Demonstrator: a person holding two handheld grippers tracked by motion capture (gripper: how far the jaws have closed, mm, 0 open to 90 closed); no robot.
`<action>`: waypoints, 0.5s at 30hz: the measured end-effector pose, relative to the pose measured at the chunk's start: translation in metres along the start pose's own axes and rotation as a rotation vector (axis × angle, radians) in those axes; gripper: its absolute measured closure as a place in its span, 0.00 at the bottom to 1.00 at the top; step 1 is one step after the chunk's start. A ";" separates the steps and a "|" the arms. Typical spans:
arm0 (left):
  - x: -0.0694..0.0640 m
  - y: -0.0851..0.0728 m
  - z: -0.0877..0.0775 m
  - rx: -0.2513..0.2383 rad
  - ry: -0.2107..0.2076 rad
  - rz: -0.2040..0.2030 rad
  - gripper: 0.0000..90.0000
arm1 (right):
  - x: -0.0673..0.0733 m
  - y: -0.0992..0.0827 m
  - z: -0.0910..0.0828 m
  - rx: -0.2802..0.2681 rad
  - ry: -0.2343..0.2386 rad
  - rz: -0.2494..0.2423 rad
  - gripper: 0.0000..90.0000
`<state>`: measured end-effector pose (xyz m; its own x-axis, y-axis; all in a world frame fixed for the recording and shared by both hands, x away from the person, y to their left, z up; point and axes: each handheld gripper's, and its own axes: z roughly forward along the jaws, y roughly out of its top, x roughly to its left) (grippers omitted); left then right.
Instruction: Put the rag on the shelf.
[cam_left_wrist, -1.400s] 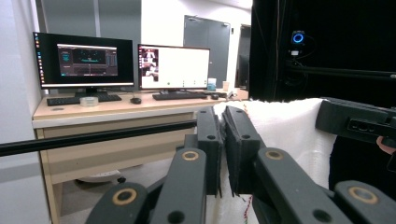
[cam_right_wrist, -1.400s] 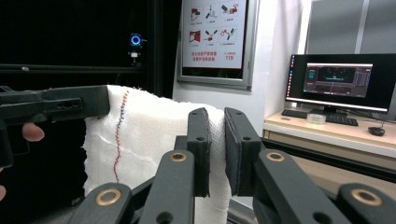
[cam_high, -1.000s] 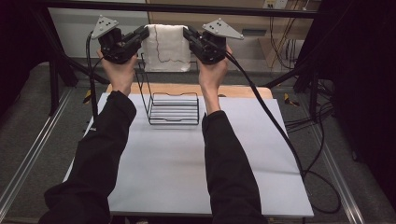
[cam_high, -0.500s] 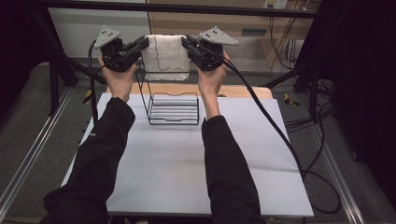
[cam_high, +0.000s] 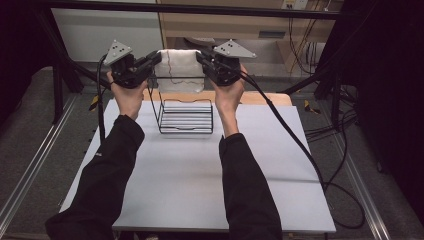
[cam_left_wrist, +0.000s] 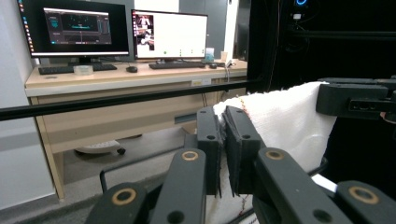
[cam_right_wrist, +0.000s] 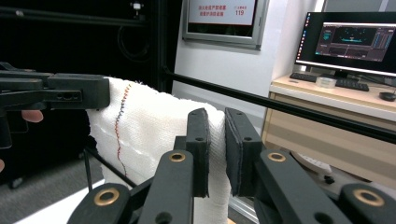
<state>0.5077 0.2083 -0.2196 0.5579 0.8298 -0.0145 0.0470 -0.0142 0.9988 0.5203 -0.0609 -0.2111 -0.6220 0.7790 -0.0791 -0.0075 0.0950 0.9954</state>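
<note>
White towel (cam_high: 179, 71), coloured stitching, stretched above black wire rack (cam_high: 186, 116) on grey table (cam_high: 200, 175); corners clenched by left gripper (cam_high: 152, 61) and right gripper (cam_high: 204, 56).

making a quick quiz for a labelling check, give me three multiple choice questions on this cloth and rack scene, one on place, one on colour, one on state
1. Where is the wire rack?
A. on the table's far half, between the two hands
B. at the table's near edge
C. on the floor

2. What colour is the cloth?
A. blue
B. white
C. black

3. How do the left gripper and right gripper stand?
A. both wide open
B. one open, one shut
C. both shut on the cloth

Answers:
1. A, the high view shows it on the table below the raised cloth.
2. B, white with a thin coloured stitch line.
3. C, each pair of jaws pinches an end of the cloth.
</note>
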 end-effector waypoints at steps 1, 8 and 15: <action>0.000 -0.001 -0.001 -0.004 -0.002 -0.004 0.94 | 0.001 0.000 0.000 -0.001 0.003 -0.006 0.90; -0.001 -0.007 -0.012 -0.006 -0.013 -0.002 0.94 | 0.008 -0.001 -0.005 0.012 0.018 -0.011 0.89; -0.003 -0.014 -0.018 0.001 -0.021 -0.009 0.94 | 0.016 -0.002 -0.012 0.037 0.020 -0.027 0.89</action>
<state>0.4900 0.2161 -0.2325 0.5748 0.8179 -0.0245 0.0527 -0.0071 0.9986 0.5009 -0.0558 -0.2136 -0.6376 0.7632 -0.1046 0.0043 0.1393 0.9902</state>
